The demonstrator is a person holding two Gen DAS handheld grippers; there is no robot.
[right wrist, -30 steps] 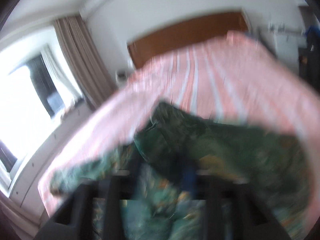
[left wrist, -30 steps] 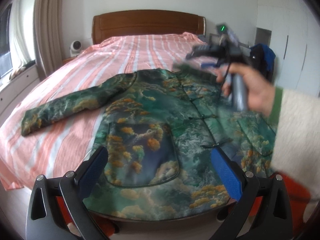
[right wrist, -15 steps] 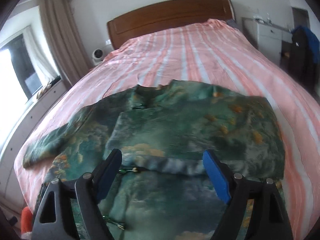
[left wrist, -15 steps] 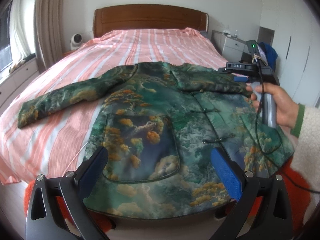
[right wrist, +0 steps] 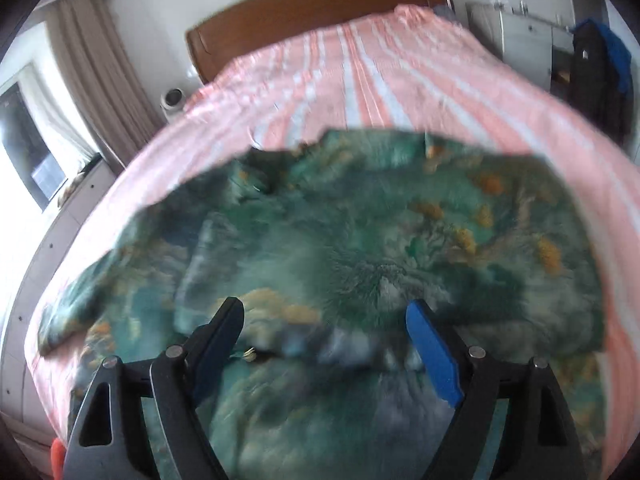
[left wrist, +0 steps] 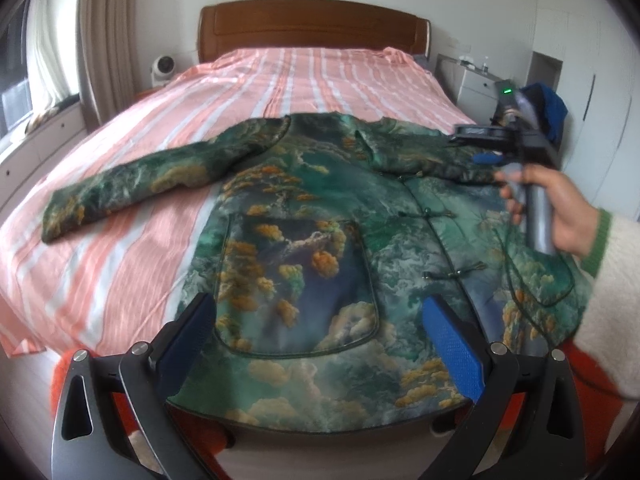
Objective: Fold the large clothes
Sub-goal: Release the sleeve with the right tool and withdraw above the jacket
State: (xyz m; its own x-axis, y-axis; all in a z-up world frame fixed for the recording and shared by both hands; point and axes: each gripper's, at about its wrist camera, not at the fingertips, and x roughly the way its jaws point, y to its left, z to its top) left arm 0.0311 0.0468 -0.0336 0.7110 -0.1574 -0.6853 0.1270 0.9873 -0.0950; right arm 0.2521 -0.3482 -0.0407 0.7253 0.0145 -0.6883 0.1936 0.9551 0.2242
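Bedroom with a wooden headboard (left wrist: 314,20), a curtained window on the left and white cabinets on the right. A bed (left wrist: 304,80) with a pink and white striped cover fills the middle of both views.

Spread flat, front side up, on the near half of the bed lies a large green jacket (left wrist: 320,240) printed with clouds and orange trees. Its collar points toward the headboard and its hem hangs at the foot edge, so the long axis runs head to foot. One sleeve (left wrist: 136,184) stretches out sideways across the stripes on the left; the other sleeve (right wrist: 360,272) is folded across the chest (probably the first fold).

The left tongs (left wrist: 320,340) hover over the hem with nothing between them, spread wide, likely waiting for the next fold.

The right tongs (right wrist: 332,336) are also spread wide and empty, above the folded sleeve's cuff; this view is blurred. From the left camera, a hand (left wrist: 552,208) in a cream sleeve holds their handle over the jacket's right side.
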